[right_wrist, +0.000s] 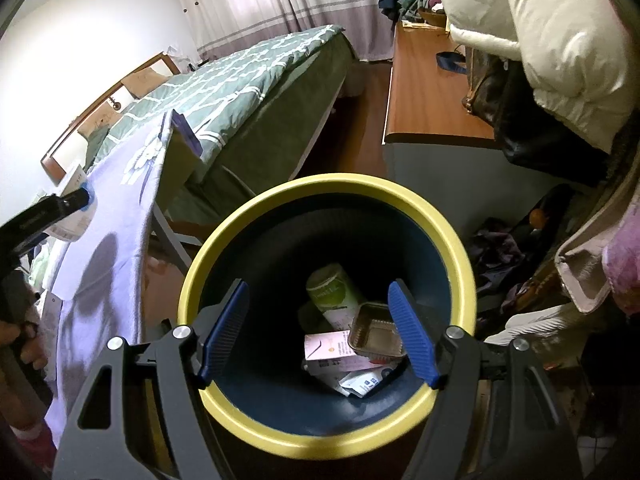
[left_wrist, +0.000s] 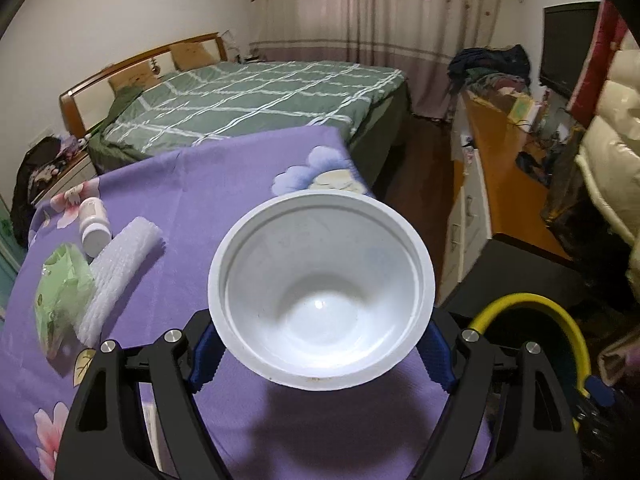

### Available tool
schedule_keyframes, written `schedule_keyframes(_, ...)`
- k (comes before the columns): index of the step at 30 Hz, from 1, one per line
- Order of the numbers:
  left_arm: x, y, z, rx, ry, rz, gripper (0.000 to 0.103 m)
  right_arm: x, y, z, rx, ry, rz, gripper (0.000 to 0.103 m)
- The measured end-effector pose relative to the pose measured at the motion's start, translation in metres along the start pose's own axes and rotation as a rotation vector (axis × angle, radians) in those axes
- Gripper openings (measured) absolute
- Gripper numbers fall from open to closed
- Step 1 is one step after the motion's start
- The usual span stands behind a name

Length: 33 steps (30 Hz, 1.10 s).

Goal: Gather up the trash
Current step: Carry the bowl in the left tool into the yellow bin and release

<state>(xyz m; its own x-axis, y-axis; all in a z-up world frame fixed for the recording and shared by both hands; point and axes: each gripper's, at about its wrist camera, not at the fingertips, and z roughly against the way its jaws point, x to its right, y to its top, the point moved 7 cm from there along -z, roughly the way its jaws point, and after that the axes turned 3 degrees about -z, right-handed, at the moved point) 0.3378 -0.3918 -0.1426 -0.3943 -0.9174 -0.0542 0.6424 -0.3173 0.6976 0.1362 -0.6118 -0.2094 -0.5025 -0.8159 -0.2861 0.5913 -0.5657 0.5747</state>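
Between the blue pads of the left gripper [left_wrist: 320, 356] sits a white plastic bowl [left_wrist: 321, 292], clamped by its sides and held above the purple floral cloth [left_wrist: 224, 184] of the table. The bowl is empty and clean-looking inside, with a wide flat rim and a small glint at its bottom; its mouth tilts toward the camera.

On the cloth to the left lie a white pill bottle [left_wrist: 94, 226] on its side, a roll of white foam wrap [left_wrist: 120, 272] just beside it, and a green plastic bag [left_wrist: 62, 292] touching the foam.

The right gripper [right_wrist: 318, 330] hangs wide open and empty over the yellow-rimmed bin [right_wrist: 460, 256], which stands on the floor near the table's edge. Inside the bin are a green can [right_wrist: 332, 292], a foil tray [right_wrist: 376, 336] and a pink carton [right_wrist: 328, 346].
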Motion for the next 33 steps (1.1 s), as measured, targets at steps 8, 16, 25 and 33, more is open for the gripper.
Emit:
schedule_keyframes(8, 0.063, -0.018, 0.048, 0.018, -0.106, -0.099, 0.08, 0.016, -0.017, 0.026, 0.013, -0.038, 0.018, 0.068)
schedule_keyframes(16, 0.136, -0.04, 0.076, 0.012, -0.192, -0.208, 0.08, 0.049, -0.038, 0.059, 0.039, -0.094, -0.001, 0.068)
schedule_keyframes(25, 0.201, -0.066, 0.073, -0.056, -0.26, -0.319, 0.08, 0.083, -0.055, 0.08, 0.053, -0.13, -0.049, 0.068)
schedule_keyframes(33, 0.216, -0.073, 0.051, -0.124, -0.262, -0.338, 0.081, 0.09, -0.058, 0.084, 0.057, -0.134, -0.067, 0.068)
